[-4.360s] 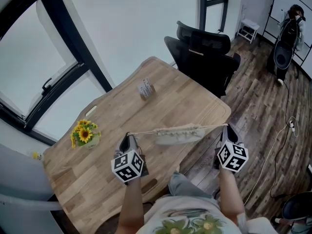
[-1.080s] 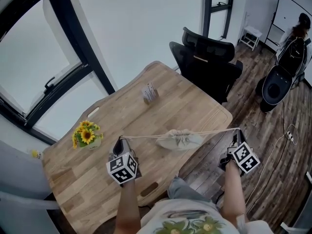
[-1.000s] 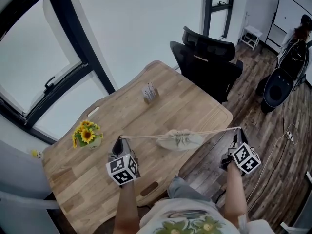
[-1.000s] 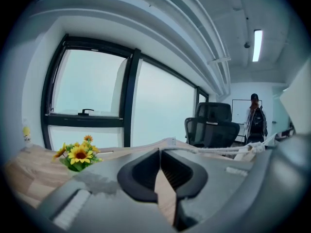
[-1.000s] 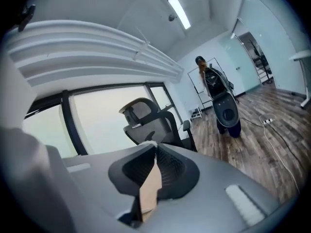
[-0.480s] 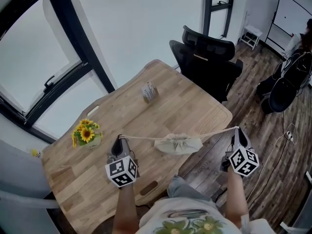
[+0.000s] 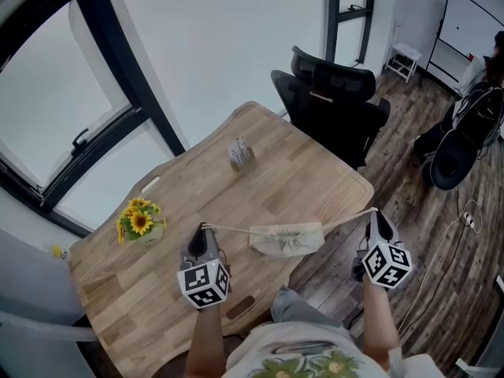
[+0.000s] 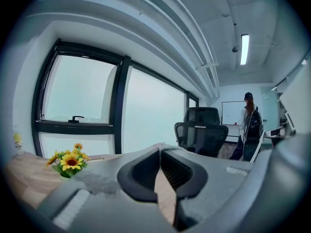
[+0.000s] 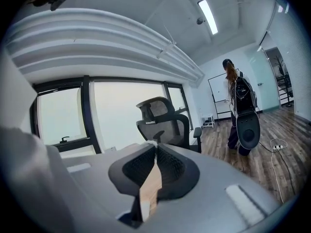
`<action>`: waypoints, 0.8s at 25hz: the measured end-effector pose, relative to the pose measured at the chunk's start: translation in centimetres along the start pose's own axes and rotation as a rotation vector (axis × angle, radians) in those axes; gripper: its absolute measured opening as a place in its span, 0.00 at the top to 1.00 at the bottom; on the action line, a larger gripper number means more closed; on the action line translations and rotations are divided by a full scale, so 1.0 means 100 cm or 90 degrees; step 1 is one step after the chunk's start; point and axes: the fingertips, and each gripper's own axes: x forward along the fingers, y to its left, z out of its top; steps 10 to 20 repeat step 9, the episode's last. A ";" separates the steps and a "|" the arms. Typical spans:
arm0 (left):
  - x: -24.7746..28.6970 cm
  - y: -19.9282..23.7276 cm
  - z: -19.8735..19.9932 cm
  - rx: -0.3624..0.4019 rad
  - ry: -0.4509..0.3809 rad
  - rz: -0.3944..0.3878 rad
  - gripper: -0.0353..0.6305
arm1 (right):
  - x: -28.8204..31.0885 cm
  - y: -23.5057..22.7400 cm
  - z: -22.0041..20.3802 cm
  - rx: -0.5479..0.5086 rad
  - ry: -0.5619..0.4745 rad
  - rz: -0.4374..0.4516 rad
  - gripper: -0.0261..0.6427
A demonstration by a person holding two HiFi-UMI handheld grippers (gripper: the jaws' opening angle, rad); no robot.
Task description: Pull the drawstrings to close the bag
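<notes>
A small cream cloth bag [image 7: 286, 239] lies on the wooden table [image 7: 307, 172] near its front edge, its top gathered. One drawstring [image 7: 230, 228] runs left from it to my left gripper [image 7: 203, 231]. The other drawstring [image 7: 346, 219] runs right to my right gripper [image 7: 373, 213], which hangs just past the table's edge, over the floor. Both strings end at the jaw tips. In the left gripper view my left gripper [image 8: 159, 149] has its jaws pressed together. My right gripper [image 9: 155, 143] looks the same in its own view, with a pale bit of string at the tip.
A pot of sunflowers [image 7: 138, 219] stands at the table's left. A small grey object [image 7: 239, 152] sits near the far edge. A black office chair [image 7: 331, 93] is behind the table. A person with a dark bag [image 7: 472, 124] is at the far right, and a cable [image 7: 465, 211] lies on the floor.
Both grippers have come slightly inward, still holding the strings. The strings are less taut and the bag has settled flatter on the table.
</notes>
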 end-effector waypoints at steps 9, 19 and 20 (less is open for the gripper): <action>0.000 -0.017 0.000 0.002 -0.007 -0.020 0.93 | 0.001 0.019 -0.010 -0.006 0.009 0.031 0.94; 0.000 -0.017 0.000 0.002 -0.007 -0.020 0.93 | 0.001 0.019 -0.010 -0.006 0.009 0.031 0.94; 0.000 -0.017 0.000 0.002 -0.007 -0.020 0.93 | 0.001 0.019 -0.010 -0.006 0.009 0.031 0.94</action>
